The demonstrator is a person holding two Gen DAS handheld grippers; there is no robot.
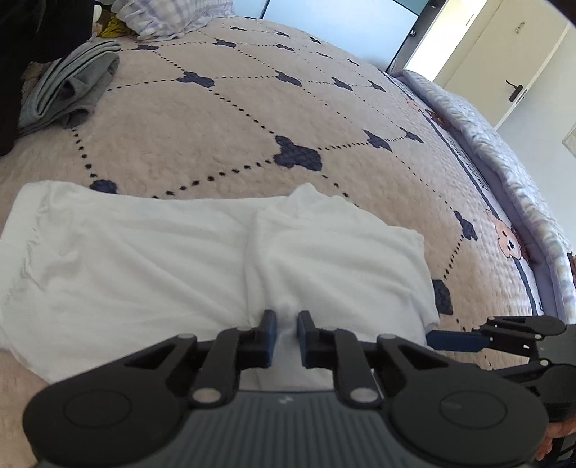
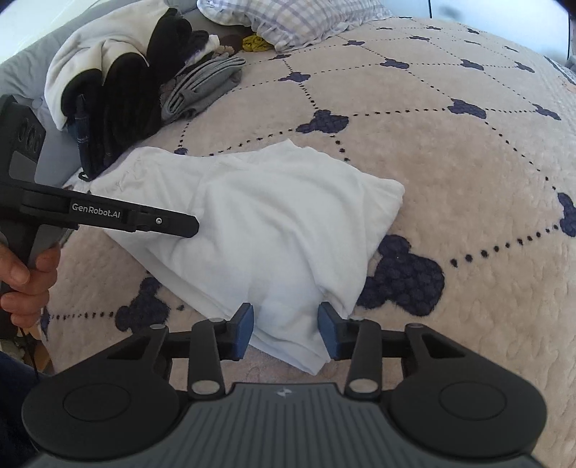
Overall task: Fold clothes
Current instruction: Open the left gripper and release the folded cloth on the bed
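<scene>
Lying on a bed with a cream quilted bedspread [image 1: 223, 129] patterned in dark blue, a white garment [image 1: 151, 259] sits partly folded, its layers doubled over near the bed's front edge. The left hand-held gripper [image 1: 287, 336] has its blue pads [image 1: 271, 338] drawn close together with a small tuft of the white cloth pinched between them at the garment's near edge. The right hand-held gripper [image 2: 285, 333] stands about half spread, its pads on either side of the garment's nearest corner, and they do not seem to press on it. A hand [image 2: 25, 284] grips the left tool's handle at the picture's edge. Likely risks from here: the left pinch takes only a thin bit of fabric, so it could slip free on a pull, or catch just the top layer and drag the fold apart; the right side, not yet closed, could miss the corner and leave the fold crooked. How many layers the left pads hold cannot be made out. The garment's type is unclear, and its near edge is hidden behind the tool bodies. A pile of other clothes [image 2: 118, 72] lies well apart near a checked pillow [image 2: 288, 18].
</scene>
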